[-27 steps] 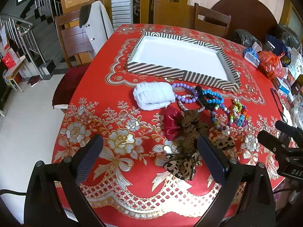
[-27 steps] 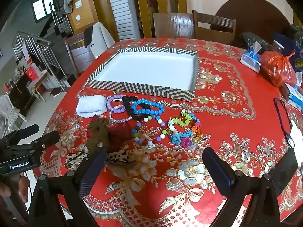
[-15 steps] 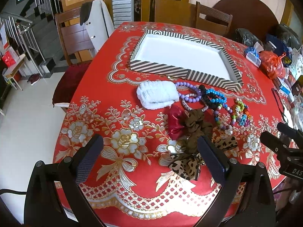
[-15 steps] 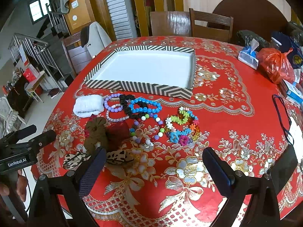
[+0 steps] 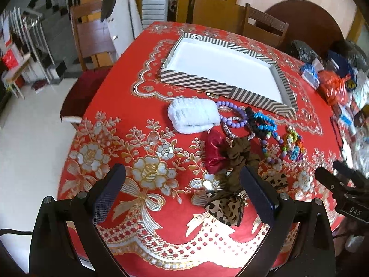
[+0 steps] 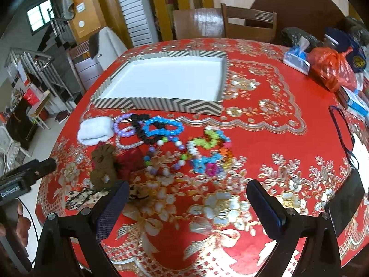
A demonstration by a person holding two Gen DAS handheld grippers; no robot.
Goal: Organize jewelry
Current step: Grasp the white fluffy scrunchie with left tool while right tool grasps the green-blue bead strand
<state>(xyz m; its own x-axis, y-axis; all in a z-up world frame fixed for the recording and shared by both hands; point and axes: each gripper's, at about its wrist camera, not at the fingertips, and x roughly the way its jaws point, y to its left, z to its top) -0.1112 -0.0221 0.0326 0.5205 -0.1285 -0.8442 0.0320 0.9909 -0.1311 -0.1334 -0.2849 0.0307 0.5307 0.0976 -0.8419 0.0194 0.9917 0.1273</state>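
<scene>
The sorting has not begun, as far as can be seen: the striped tray [image 5: 221,85], a shallow rectangular box with black-and-white diagonal stripes on its outer walls and a smooth white floor, sits empty in the upper middle of the left wrist view, and every piece still lies loose on the bench [image 5: 129,124] in front of it. The bench is round and covered in a glossy red cloth printed with silver and gold flowers and bows. Just below the tray's near wall lies a jumble at centre frame: a fluffy white scrunchie [image 5: 193,115] of soft ribbed plush, a purple bead bracelet [image 5: 230,113] of round matte beads, a blue bead bracelet [image 5: 265,121] tangled with a black one, a shiny red satin scrunchie [image 5: 213,151], a brown spotted fabric scrunchie [image 5: 241,153], and a leopard-print bow [image 5: 224,207] at lower centre. To the right of these, a multicoloured flower-bead bracelet [image 6: 208,152] shows at centre of the right wrist view, somewhat blurred. The left gripper [image 5: 182,198], at the bottom of its view, has its two dark textured pads spread wide and holds nothing; the leopard-print bow lies near its right pad. The right gripper [image 6: 188,210] is likewise spread wide and empty, poised above bare cloth at the bottom of its frame. All pieces remain to be lifted into the tray.
</scene>
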